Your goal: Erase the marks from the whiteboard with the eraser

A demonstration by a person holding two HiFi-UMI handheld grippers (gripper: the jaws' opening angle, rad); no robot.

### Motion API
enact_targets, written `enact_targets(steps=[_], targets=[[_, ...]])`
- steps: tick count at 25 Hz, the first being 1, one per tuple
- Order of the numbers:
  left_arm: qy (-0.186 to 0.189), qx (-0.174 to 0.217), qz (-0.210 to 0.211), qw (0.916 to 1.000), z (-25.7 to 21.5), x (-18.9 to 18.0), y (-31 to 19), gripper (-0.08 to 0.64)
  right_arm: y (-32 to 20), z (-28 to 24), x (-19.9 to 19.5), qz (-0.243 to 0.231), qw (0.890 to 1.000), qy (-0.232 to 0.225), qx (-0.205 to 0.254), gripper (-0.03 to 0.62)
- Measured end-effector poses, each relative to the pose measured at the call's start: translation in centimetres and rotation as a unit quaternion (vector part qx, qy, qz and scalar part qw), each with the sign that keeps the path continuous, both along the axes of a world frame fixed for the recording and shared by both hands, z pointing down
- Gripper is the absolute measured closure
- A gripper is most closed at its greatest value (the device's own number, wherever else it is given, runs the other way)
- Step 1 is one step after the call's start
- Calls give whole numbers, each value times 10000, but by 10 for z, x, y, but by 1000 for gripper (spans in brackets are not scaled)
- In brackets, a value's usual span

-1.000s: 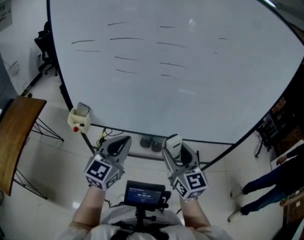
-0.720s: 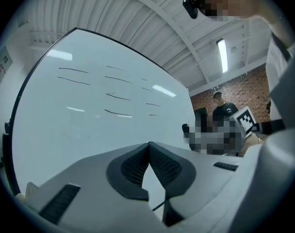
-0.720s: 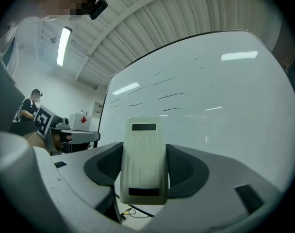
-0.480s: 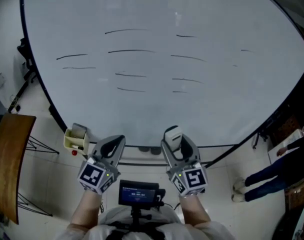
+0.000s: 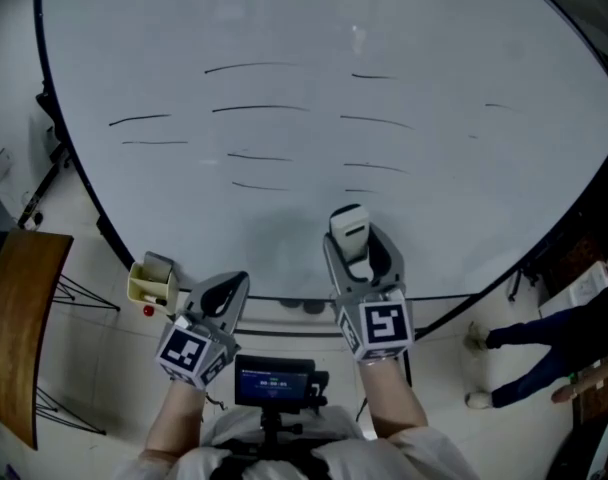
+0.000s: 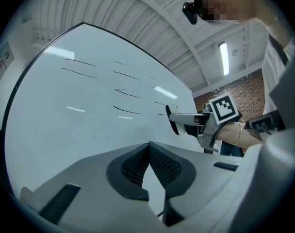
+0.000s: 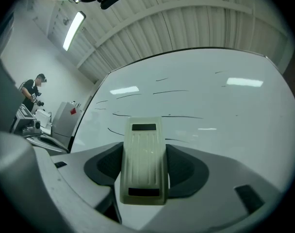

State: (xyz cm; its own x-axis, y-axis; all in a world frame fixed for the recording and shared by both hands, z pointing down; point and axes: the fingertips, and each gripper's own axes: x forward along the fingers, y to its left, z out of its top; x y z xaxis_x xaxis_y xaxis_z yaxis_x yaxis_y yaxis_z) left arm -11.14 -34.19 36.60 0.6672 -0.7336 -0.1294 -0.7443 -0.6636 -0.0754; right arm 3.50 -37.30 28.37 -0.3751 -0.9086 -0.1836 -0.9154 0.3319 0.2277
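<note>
A large whiteboard (image 5: pixel 314 38) fills the head view, with several short black marker lines (image 5: pixel 259 108) across its middle. My right gripper (image 5: pixel 352 236) is shut on a cream eraser (image 5: pixel 349 230), raised in front of the board's lower part, just below the lowest marks. In the right gripper view the eraser (image 7: pixel 143 159) sits between the jaws with the marks (image 7: pixel 167 116) just beyond it. My left gripper (image 5: pixel 229 293) hangs low by the board's bottom edge, its jaws closed together with nothing in them. The left gripper view shows the board (image 6: pixel 65 110) and the right gripper (image 6: pixel 179 123).
A small yellow box (image 5: pixel 152 276) hangs on the board's stand at lower left. A brown table (image 5: pixel 9 318) stands at far left. A person's legs (image 5: pixel 554 343) show at the right. Another person (image 7: pixel 32 93) stands in the background.
My right gripper has risen with the eraser from the board's bottom edge toward the lowest marks. The left gripper has stayed low.
</note>
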Motion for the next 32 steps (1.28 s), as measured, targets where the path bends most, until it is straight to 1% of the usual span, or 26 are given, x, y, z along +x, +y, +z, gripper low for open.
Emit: enact_targets(steps=[5, 10, 12, 14, 17, 18, 21, 25, 30, 32], targets=[[12, -42, -100, 9999, 2, -4, -6, 565, -19, -24, -18, 24, 9992, 238, 317, 328], [37, -72, -195, 9998, 5, -9, -15, 565, -37, -21, -31, 82, 9996, 250, 84, 330], [23, -112, -212, 9997, 8, -9, -17, 565, -44, -18, -31, 102, 9995, 295, 110, 331], [46, -170, -238, 9996, 10, -10, -19, 565, -47, -17, -31, 211, 9986, 454, 186, 331], [74, -169, -213, 9996, 11, -10, -24, 565, -48, -16, -31, 529, 9969, 547, 188, 333], [83, -193, -189, 9996, 12, -8, -25, 565, -49, -15, -31, 619, 9958, 625, 254, 333], [83, -372, -72, 9992, 15, 1, -23, 565, -51, -13, -29, 737, 9936, 760, 394, 333], [127, -391, -53, 9991, 16, 2, -25, 565, -50, -14, -14, 952, 9925, 685, 350, 333], [89, -253, -54, 9996, 15, 4, -29, 565, -52, -19, 26, 1242, 9901, 445, 483, 333], [77, -261, -9, 9996, 16, 9, -29, 565, -51, -19, 46, 1467, 9880, 301, 387, 333]])
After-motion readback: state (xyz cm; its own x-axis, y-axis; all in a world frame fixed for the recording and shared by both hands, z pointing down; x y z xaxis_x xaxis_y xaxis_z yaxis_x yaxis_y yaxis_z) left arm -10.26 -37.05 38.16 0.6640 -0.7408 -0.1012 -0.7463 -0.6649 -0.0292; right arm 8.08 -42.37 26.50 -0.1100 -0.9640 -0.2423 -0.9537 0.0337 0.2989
